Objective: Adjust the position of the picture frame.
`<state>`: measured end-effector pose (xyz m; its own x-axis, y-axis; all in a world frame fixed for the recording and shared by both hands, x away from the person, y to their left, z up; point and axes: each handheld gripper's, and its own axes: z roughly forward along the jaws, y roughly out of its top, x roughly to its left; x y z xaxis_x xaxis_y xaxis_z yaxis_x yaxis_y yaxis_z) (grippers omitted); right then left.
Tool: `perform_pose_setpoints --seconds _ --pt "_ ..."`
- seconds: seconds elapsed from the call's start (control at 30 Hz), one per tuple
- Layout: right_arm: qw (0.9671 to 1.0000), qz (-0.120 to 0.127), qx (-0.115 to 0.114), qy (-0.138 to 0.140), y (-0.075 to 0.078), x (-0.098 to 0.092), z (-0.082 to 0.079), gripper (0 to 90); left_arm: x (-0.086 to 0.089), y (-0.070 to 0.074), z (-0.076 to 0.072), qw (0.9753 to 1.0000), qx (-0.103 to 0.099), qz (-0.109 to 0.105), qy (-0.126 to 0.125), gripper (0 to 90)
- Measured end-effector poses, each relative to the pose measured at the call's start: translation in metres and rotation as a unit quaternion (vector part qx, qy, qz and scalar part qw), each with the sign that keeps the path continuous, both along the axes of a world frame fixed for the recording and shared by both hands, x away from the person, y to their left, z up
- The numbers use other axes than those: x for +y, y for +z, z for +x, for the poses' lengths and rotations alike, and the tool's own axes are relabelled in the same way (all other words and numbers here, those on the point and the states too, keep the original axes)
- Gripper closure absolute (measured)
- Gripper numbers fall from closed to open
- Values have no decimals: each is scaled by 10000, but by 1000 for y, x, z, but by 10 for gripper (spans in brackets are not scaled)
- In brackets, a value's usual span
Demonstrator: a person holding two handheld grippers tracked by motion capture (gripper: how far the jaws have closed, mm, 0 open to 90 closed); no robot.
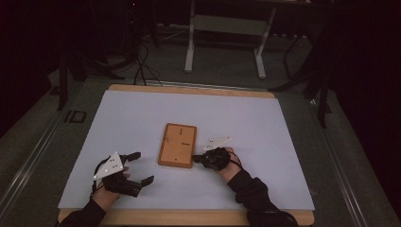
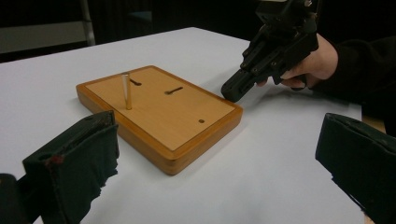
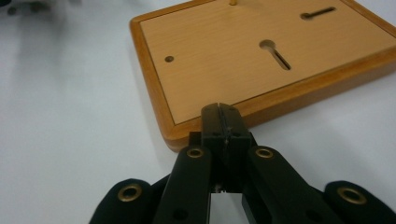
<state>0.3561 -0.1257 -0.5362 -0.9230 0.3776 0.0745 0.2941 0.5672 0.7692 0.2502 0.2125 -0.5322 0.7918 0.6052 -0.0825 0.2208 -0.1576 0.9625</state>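
A flat wooden board (image 1: pixel 177 144) lies in the middle of the white sheet. From it rises a thin metal pin (image 2: pixel 126 91), upright near its far left corner in the left gripper view. Two keyhole slots (image 3: pixel 275 52) and a small round hole (image 3: pixel 169 59) mark its top. My left gripper (image 1: pixel 142 168) rests on the sheet left of the board, jaws wide open and nothing between them; the same gap shows at my left gripper (image 2: pixel 215 177). My right gripper (image 1: pixel 197 158) is shut, and its tip (image 3: pixel 223 114) sits at the board's near right edge, touching or almost touching it.
The white sheet (image 1: pixel 236 118) covers a wooden table (image 1: pixel 189 218). A pale metal stand (image 1: pixel 227 28) and dark cables (image 1: pixel 142 61) are on the floor beyond the table's far edge. Bare sheet surrounds the board on all sides.
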Motion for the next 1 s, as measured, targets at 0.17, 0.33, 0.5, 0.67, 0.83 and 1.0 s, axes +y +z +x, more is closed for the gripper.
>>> perform_pose_setpoints --seconds 0.17,0.33,0.5,0.67,0.83,1.0 --pt "9999 -45 -65 104 2 11 0 900 0 0 0 10000 -2 -15 3 0" --pt "9999 -6 4 137 1 14 2 900 1 0 0 10000 5 -39 7 0" --pt "9998 9 10 199 1 23 3 900 0 1 -1 10000 -2 -32 1 0" --pt "9996 16 2 265 6 28 6 900 1 0 -1 10000 1 -40 1 0" --pt "9997 60 -155 187 20 33 18 900 1 1 -1 10000 -4 -51 5 0" --pt "9995 266 -131 55 32 41 41 900 1 1 -2 10000 -10 -60 5 0"
